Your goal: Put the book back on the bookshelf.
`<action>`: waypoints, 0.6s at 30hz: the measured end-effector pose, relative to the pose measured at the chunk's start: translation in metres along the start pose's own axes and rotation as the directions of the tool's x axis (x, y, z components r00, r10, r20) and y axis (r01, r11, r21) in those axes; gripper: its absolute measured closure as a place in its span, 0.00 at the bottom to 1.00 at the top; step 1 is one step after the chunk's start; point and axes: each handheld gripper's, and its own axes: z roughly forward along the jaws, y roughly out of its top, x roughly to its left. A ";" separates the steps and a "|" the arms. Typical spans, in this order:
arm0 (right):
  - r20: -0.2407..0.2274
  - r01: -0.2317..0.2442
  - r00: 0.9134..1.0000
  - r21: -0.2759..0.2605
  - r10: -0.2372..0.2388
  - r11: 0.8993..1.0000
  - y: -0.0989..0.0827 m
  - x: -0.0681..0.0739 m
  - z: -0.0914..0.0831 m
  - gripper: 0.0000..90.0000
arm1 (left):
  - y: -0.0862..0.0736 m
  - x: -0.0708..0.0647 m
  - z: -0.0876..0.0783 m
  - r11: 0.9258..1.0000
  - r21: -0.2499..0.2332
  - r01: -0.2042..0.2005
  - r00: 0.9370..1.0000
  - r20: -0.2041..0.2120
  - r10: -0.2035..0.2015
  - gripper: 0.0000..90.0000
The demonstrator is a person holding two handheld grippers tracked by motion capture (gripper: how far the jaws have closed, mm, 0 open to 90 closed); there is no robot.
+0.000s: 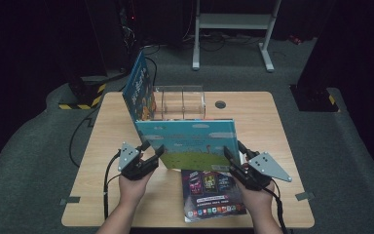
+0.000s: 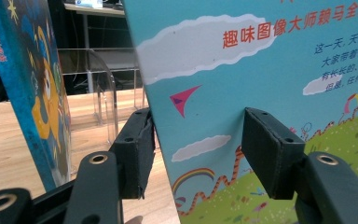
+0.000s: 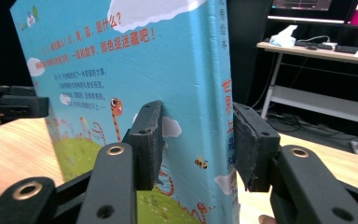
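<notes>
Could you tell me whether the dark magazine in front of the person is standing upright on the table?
No, the dark magazine lies flat on the table, below the upright picture book.

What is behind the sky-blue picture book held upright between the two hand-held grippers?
Behind the sky-blue picture book stands a clear acrylic rack, with a second blue book leaning at its left end. The rack's lower front and the tabletop directly behind the held book are covered.

The book [image 1: 187, 141] is showing a smooth, slightly glossy printed cover. The fingers [image 3: 150, 140] are looking matt black and rubbery. The desk [image 1: 282, 131] is showing pale wood grain; the rack [image 1: 180, 102] is looking clear plastic.
</notes>
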 end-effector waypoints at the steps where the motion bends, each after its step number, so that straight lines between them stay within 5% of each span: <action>1: 0.000 0.000 1.000 0.000 0.000 1.000 0.000 0.000 0.000 0.62 | -0.001 0.000 -0.001 1.000 0.000 0.000 1.000 0.002 0.000 0.50; 18: -0.073 0.014 0.997 0.031 -0.011 0.999 0.012 0.013 0.003 0.47 | -0.005 0.001 -0.009 0.999 0.003 0.041 0.999 0.004 -0.041 0.48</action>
